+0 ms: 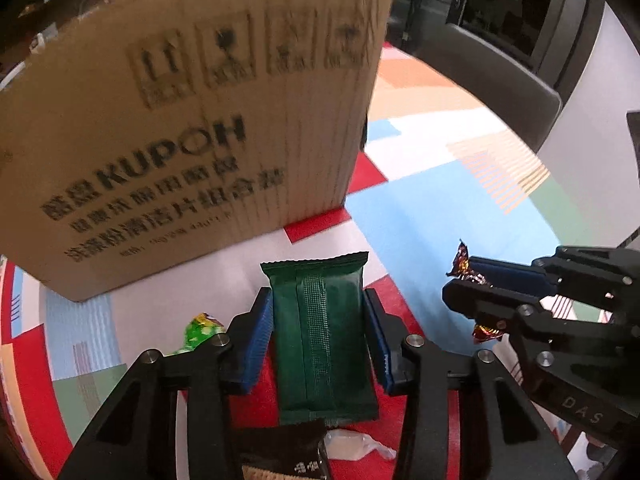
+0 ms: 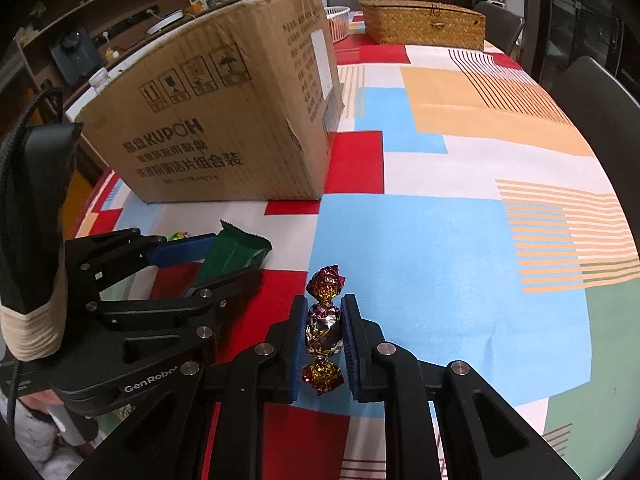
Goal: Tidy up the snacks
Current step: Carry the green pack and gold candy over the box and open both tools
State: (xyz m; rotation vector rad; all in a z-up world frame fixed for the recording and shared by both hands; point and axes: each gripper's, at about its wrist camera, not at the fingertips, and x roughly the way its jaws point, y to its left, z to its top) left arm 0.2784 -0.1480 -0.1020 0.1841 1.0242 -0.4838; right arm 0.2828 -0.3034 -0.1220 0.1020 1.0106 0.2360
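While both hands work low over a table (image 2: 440, 168) covered in a cloth of red, blue, white and orange blocks, each one carries a two-finger tool with a snack between its blue pads. The left tool (image 1: 319, 322) is partly closed around a dark green snack packet (image 1: 320, 332); its pads sit against the packet's two long edges. That packet's long axis runs straight ahead along the fingers, its crimped far end sticking out past the tips toward a large cardboard box (image 1: 192, 128). The right tool (image 2: 324, 340) is closed as tightly as it goes on a red and gold foil candy (image 2: 323, 330), gripping the middle of it, with one twisted end poking out ahead of the tips and the other behind.

From the right wrist view, the cardboard box stands ahead and to the left, nearer the left tool than the right one. If the box is where snacks belong, which is only a guess, the left hand has the shorter way.

Other snacks lie near the left tool: a green wrapped candy (image 1: 200, 332) to its left, a black packet (image 1: 280, 452) and a clear wrapper (image 1: 356, 444) below the fingers. A woven basket (image 2: 424, 24) with its lid shut sits at the far end of the table.
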